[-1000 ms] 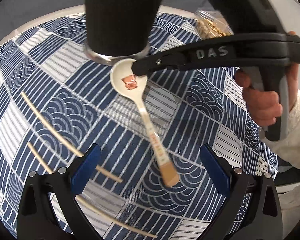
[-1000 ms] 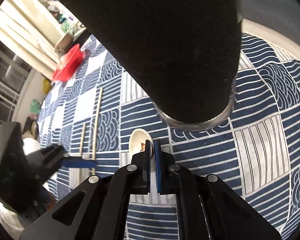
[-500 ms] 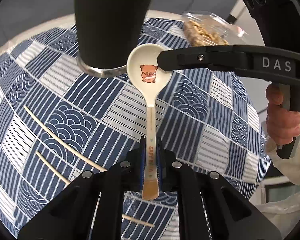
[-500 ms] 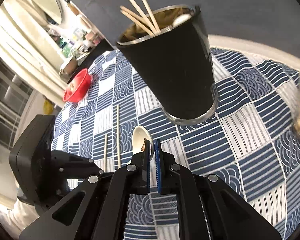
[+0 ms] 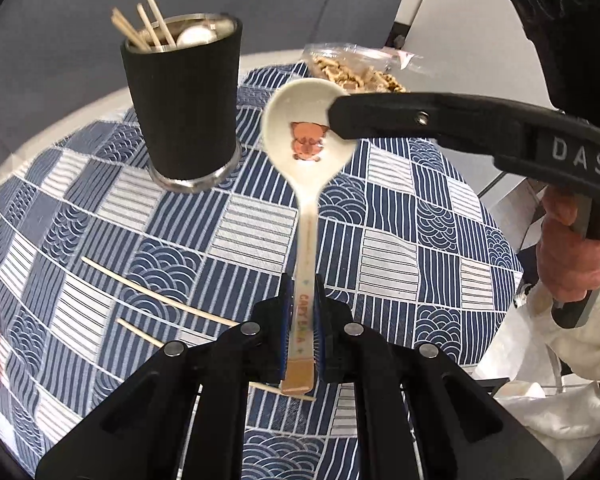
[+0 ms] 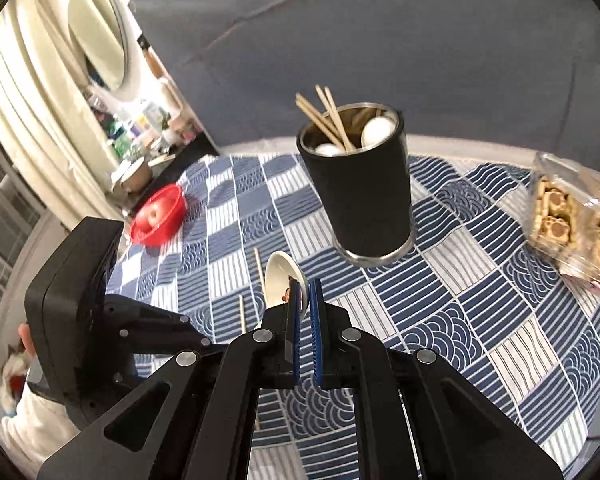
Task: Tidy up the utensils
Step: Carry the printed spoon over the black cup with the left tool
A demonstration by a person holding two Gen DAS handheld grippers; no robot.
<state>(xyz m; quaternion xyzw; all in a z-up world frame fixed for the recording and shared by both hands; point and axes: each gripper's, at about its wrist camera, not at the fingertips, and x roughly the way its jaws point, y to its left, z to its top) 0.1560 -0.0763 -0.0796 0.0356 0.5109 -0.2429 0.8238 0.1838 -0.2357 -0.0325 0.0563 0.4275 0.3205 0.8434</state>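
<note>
A white ceramic spoon (image 5: 305, 200) with a cartoon animal in its bowl hangs in the air above the cloth. My left gripper (image 5: 301, 292) is shut on its handle near the end. My right gripper (image 5: 336, 118) comes in from the right and is shut on the rim of the bowl; in the right wrist view that rim (image 6: 279, 278) sits between the pads of the right gripper (image 6: 305, 294). The black cup (image 5: 184, 112) stands behind and to the left, with several chopsticks and white spoons in it. Two loose chopsticks (image 5: 156, 292) lie on the cloth below.
A blue and white patterned cloth (image 5: 400, 256) covers the round table. A clear packet of biscuits (image 6: 568, 220) lies at the far right edge. A red bowl (image 6: 158, 216) sits at the far left. A person's hand (image 5: 572, 256) grips the right tool's handle.
My left gripper closed on the spoon's handle. Both grippers then rose with the spoon off the cloth, and the cup's rim and contents came into view.
</note>
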